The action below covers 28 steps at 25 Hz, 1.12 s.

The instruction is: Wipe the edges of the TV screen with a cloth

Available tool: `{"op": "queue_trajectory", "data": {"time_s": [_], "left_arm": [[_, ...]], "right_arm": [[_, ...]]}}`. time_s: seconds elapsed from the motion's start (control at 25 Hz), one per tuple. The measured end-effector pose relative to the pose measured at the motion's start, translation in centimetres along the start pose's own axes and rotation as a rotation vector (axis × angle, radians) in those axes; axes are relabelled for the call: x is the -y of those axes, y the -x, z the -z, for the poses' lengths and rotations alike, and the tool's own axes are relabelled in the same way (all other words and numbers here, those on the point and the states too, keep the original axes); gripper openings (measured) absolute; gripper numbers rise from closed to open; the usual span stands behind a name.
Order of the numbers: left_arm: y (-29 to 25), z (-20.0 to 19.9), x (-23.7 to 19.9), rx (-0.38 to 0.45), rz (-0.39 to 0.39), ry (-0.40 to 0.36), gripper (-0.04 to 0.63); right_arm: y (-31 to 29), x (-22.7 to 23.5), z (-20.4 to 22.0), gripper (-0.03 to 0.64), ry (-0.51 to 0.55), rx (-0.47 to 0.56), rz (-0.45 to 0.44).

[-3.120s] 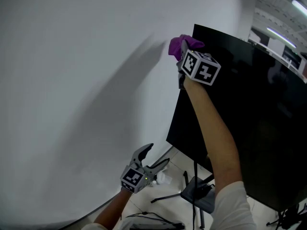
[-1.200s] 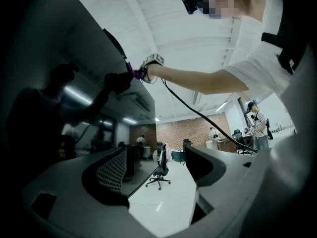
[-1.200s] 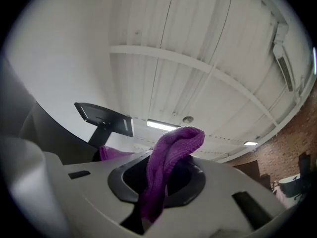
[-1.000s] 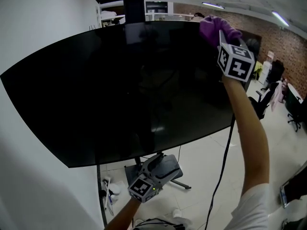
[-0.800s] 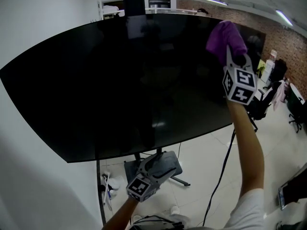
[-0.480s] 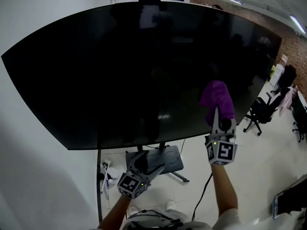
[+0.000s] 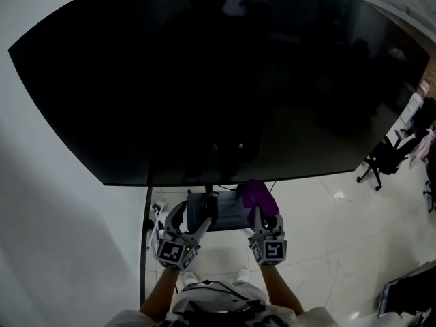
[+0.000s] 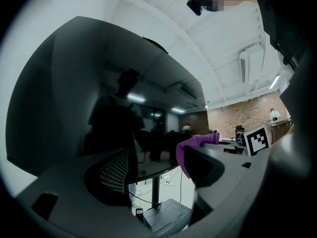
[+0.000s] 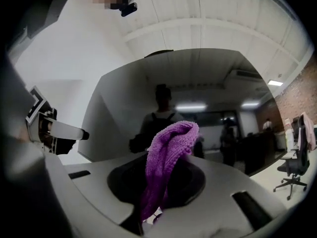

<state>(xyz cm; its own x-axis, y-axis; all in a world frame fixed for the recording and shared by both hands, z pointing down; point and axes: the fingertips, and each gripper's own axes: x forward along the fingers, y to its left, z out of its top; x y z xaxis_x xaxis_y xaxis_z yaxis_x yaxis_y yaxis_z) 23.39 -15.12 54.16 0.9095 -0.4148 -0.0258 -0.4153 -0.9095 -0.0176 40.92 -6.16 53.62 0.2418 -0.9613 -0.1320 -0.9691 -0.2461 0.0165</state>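
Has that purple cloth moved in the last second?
Yes. The purple cloth, clamped in the right gripper, has dropped from the TV screen's upper right corner to below its bottom edge.

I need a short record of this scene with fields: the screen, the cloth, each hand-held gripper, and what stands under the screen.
screen: large black TV screen, dark, reflecting the room
cloth: purple knitted cloth, standing up from the right jaws, just below the screen's bottom edge in the head view; contact not clear
right hand-held gripper: shut on the cloth
left hand-held gripper: jaws apart, nothing between them
under screen: grey stand base on the pale tiled floor
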Motion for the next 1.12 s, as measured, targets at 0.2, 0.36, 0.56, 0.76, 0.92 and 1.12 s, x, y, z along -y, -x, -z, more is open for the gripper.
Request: {"op": "queue_trajectory", "data": {"time_s": [0.2,0.36,0.56,0.76,0.92,1.12], "left_arm": [[0.5,-2.0,0.4,0.025,-0.060,0.024,0.331],[1.0,-2.3,0.0,0.047,-0.116,0.058,0.328],[1.5,-1.7,-0.7,0.040,-0.146,0.069,0.328],[1.8,-1.6,-1.0,0.041,-0.152,0.080,0.328],[1.9,-1.7,-1.1,0.044,-0.150,0.088,0.328],[2.2,-1.8,-1.6,0.040,-0.155,0.092,0.328]], "right_arm": [[-1.3,-3.9,0.8,0.063,-0.014,-0.035,-0.146],[-1.5,-5.2,0.8,0.060,-0.032,-0.054,-0.167],[-1.1,-4.6,1.4,0.060,-0.052,-0.048,-0.153],[-1.4,-4.7,1.0,0.060,-0.067,-0.033,-0.159],[-1.3,-5.7,0.7,0.060,-0.069,-0.040,-0.172],[-1.4,-5.8,1.0,0.060,-0.059,-0.031,-0.166]]}}
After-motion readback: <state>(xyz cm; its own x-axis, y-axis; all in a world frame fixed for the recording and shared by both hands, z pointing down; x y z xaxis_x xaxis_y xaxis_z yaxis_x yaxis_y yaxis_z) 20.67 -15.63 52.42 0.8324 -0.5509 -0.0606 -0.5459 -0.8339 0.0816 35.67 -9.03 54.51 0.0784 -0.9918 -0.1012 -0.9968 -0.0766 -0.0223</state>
